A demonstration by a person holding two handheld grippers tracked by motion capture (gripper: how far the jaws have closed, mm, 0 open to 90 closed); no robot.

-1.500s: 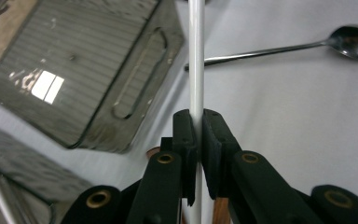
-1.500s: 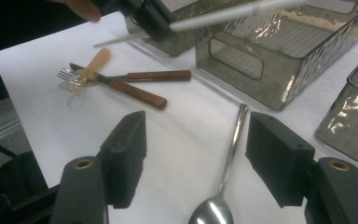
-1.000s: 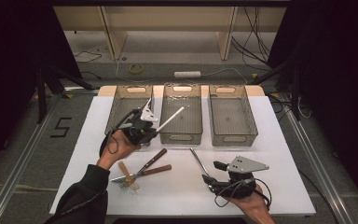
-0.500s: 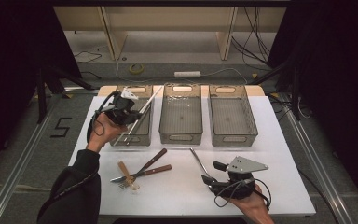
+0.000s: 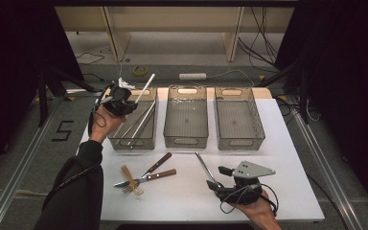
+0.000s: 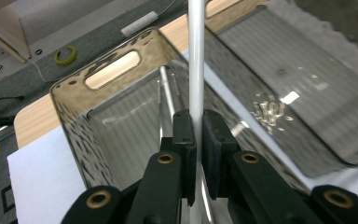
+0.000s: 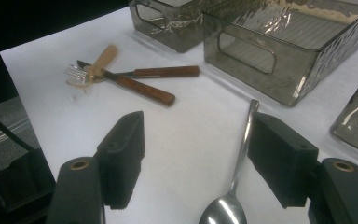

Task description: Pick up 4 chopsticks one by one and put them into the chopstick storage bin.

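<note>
My left gripper (image 5: pixel 124 98) (image 6: pixel 196 126) is shut on a long white stick (image 5: pixel 145 86) (image 6: pixel 196 56), which points up and away over the left grey bin (image 5: pixel 132 143) (image 6: pixel 65 107). Two thin metal sticks (image 5: pixel 139 122) (image 6: pixel 168 93) lie inside that bin. My right gripper (image 5: pixel 216 178) (image 7: pixel 196 140) rests low near the table's front edge, open, with nothing pressed between its pads. A metal spoon (image 5: pixel 203 165) (image 7: pixel 242 149) lies on the white table, its handle running beside the right-hand jaw and its bowl between the jaws.
A middle bin (image 5: pixel 187 141) and a right bin (image 5: pixel 239 143) stand in a row with the left one. Two wooden-handled knives (image 5: pixel 158 164) (image 7: pixel 149 91) and a wooden-handled fork (image 5: pixel 129 179) (image 7: pixel 86 70) lie crossed at the front left of the table.
My left gripper has carried the white stick left and away, from above the left bin's near part to its far left corner. The right gripper has stayed put.
</note>
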